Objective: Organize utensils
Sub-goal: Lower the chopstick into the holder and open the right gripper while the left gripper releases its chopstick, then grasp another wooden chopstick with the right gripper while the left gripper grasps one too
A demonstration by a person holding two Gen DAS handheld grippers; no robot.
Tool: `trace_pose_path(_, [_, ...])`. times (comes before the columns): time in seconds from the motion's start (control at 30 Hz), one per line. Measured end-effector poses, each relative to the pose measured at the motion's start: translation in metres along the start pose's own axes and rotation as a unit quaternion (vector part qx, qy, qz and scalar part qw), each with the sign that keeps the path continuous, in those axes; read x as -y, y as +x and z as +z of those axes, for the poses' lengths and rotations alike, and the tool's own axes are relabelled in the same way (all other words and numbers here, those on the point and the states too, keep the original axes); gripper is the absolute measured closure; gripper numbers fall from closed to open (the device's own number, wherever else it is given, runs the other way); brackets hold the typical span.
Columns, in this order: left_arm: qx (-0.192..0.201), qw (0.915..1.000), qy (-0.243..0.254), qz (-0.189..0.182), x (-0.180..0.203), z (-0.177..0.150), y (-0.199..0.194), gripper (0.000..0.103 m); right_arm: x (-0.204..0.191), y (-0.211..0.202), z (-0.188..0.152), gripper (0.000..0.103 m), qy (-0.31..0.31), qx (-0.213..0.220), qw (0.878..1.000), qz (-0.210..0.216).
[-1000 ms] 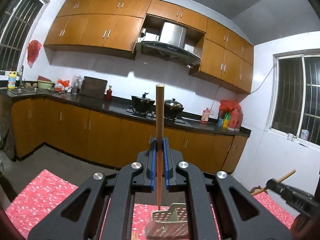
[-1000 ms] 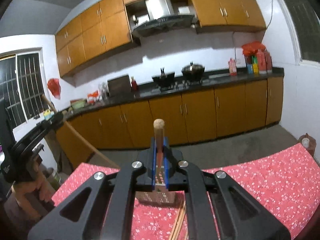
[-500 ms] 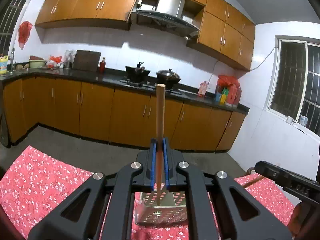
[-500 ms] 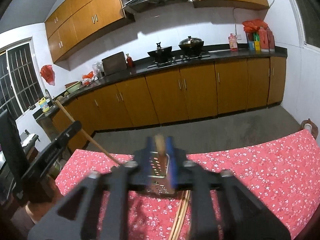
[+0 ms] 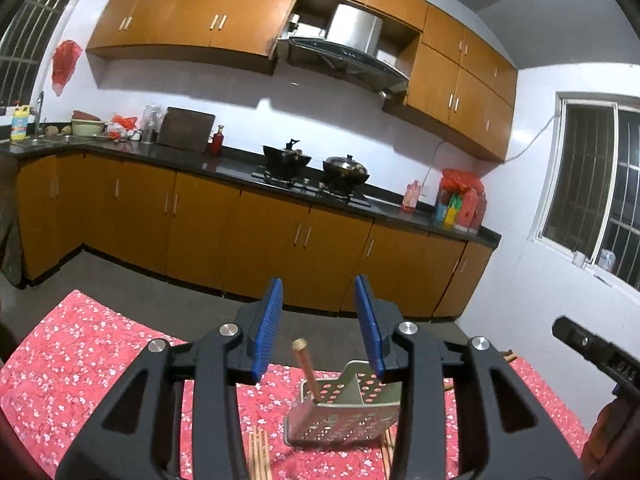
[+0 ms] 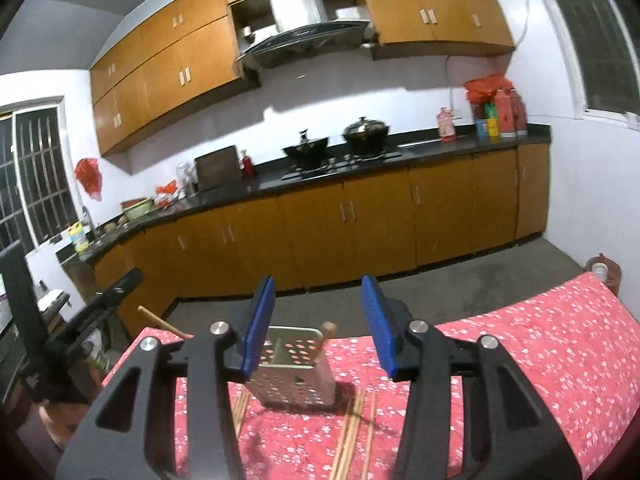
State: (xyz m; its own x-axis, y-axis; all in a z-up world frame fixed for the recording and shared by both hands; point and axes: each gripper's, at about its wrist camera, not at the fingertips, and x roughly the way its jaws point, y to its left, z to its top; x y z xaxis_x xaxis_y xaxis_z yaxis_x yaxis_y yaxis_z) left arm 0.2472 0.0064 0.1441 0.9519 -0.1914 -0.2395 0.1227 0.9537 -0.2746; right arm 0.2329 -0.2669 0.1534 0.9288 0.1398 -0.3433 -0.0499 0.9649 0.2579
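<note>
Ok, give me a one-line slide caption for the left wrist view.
Open left hand-held gripper above a perforated metal utensil holder holding one chopstick on a red floral tablecloth.

Chopstick (image 5: 306, 372) in holder (image 5: 344, 420), on table (image 5: 80, 360)

A perforated metal utensil holder (image 5: 344, 412) stands on the red flowered cloth, a boxy steel caddy with round holes in its walls and a divider splitting it into compartments. In the left wrist view a wooden chopstick (image 5: 306, 368) stands in its left compartment, leaning a little to the left, its rounded top well above the rim. The right wrist view shows the same holder (image 6: 294, 368) with a wooden stick (image 6: 325, 340) rising at its right edge. More chopsticks (image 6: 352, 428) lie flat on the cloth around the holder's base, some at its left (image 5: 258, 454), some running from under its right side.
</note>
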Motion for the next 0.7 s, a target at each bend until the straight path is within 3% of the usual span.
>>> trace_pose_path(0.1, [0.003,0.9998,-0.020,0.001,-0.014,-0.003,-0.016,0.065,0.024,0.001,-0.023,0.058,0.030,-0.025,0.999,-0.019])
trace_pose_path(0.23, [-0.017,0.9987,-0.039,0.027,-0.037,-0.021,-0.032,0.065,0.054,0.023,-0.071,0.058,0.051,-0.100,0.992,-0.056])
trace_pose_path(0.27, [-0.029,0.9982,-0.038,0.035,-0.042,-0.026,-0.032,0.065,0.059,0.031,-0.085,0.059,0.055,-0.124,0.989,-0.061])
trace_pose_path(0.33, [-0.062,0.9960,-0.030,0.056,-0.051,-0.044,-0.030,0.065,0.069,0.045,-0.116,0.075,0.062,-0.177,0.980,-0.064])
trace_pose_path(0.4, [-0.112,0.9908,-0.016,0.074,-0.060,-0.072,-0.022,0.065,0.072,0.055,-0.147,0.082,0.069,-0.224,0.971,-0.054])
trace_pose_path(0.53, [-0.190,0.9788,-0.013,0.075,-0.073,-0.118,-0.010,0.065,0.056,0.063,-0.183,0.083,0.048,-0.269,0.961,-0.035])
trace_pose_path(0.7, [-0.240,0.9695,0.000,0.052,-0.071,-0.156,-0.008,0.065,0.041,0.067,-0.203,0.083,0.012,-0.292,0.956,-0.037])
